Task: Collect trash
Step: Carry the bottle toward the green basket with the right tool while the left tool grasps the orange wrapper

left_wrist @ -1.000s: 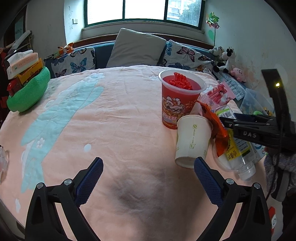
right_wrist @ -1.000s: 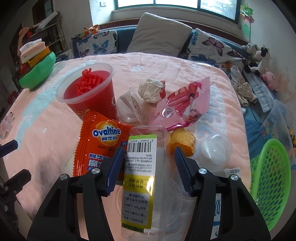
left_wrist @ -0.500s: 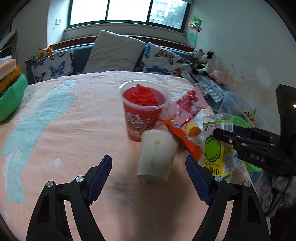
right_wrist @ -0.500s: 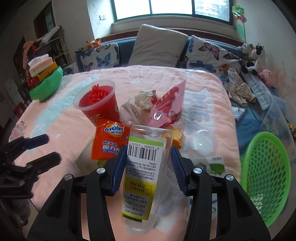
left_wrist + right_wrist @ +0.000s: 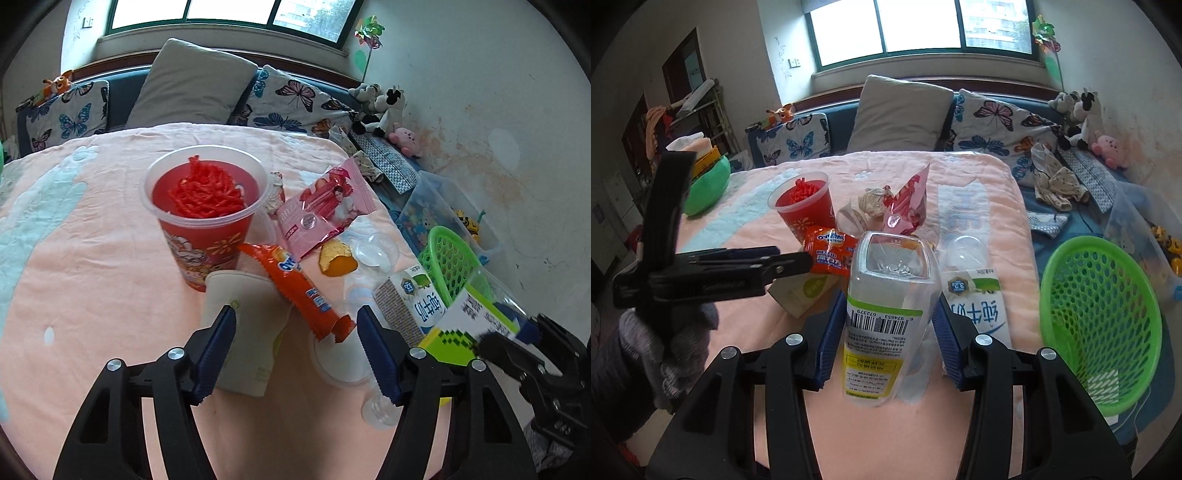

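Left gripper (image 5: 295, 354) jaws closing, about half spread, straddling the paper cup (image 5: 247, 328) lying on its side on the pink blanket (image 5: 92, 258). Left pad just beside or touching the cup wall, can't tell which; right pad clear of it, near the tail of the orange Ovaltine wrapper (image 5: 295, 291). Nothing gripped.

Right gripper (image 5: 886, 339) narrow, both blue pads pressed on the sides of the clear plastic bottle (image 5: 890, 314), base pointing away from the camera, barcode label up. Bottle lifted off the blanket, out past the bed edge in the left wrist view, near the green basket (image 5: 1104, 317).

Still on the blanket: red noodle cup (image 5: 207, 218) upright behind the paper cup, pink snack packet (image 5: 325, 210), orange peel (image 5: 336, 258), clear plastic lid (image 5: 376, 254), milk carton (image 5: 975, 306) flat beside the basket, crumpled paper ball (image 5: 873, 201).

Basket off the right edge of the bed, tilted, mouth toward the camera.
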Demonstrator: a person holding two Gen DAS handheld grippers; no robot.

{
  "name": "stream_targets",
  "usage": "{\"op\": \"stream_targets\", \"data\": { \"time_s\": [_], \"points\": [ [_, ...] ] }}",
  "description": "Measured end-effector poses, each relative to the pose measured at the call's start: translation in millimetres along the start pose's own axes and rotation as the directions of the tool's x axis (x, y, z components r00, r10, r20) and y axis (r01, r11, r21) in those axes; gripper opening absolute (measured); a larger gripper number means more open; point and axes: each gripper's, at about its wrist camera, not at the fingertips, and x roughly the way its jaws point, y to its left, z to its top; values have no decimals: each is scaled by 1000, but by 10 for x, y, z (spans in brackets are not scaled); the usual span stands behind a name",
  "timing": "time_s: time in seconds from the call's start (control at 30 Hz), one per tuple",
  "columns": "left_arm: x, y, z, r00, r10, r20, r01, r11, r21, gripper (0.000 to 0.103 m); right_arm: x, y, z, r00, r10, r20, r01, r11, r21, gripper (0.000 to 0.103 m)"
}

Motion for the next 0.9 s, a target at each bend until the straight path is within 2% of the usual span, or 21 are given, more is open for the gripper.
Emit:
{"op": "stream_targets", "data": {
  "time_s": [0.17, 0.27, 0.33, 0.47, 0.5, 0.7, 0.9],
  "points": [
    [144, -61, 43, 1000, 8, -30, -7, 1000, 12, 51, -73, -31, -68, 1000, -1, 6, 0, 1000, 17, 48],
    [210, -60, 34, 999, 9, -46, -9, 1000, 8, 38, -118, -57, -93, 1000, 6, 7, -6, 1000, 28, 48],
    [239, -60, 23, 998, 2, -55, -2, 1000, 3, 23, -154, -75, -92, 1000, 6, 14, -7, 999, 31, 48],
    [248, -61, 8, 999, 3, -54, -2, 1000, 2, 14, -239, -98, -62, 1000, 9, 27, -10, 999, 33, 47],
    [239, -63, 1, 999, 1, -53, -1, 1000, 2, 7, -258, -106, -51, 1000, 11, 28, -12, 999, 33, 47],
    [40, -152, -21, 1000, -13, -29, 14, 999, 38, 4, -463, -193, 55, 998, 11, 57, -14, 999, 39, 47],
    [-240, -302, 15, 999, -46, 0, 46, 996, 78, 4, -764, -425, 164, 993, -40, 115, 33, 997, 64, 47]
  ]
}}
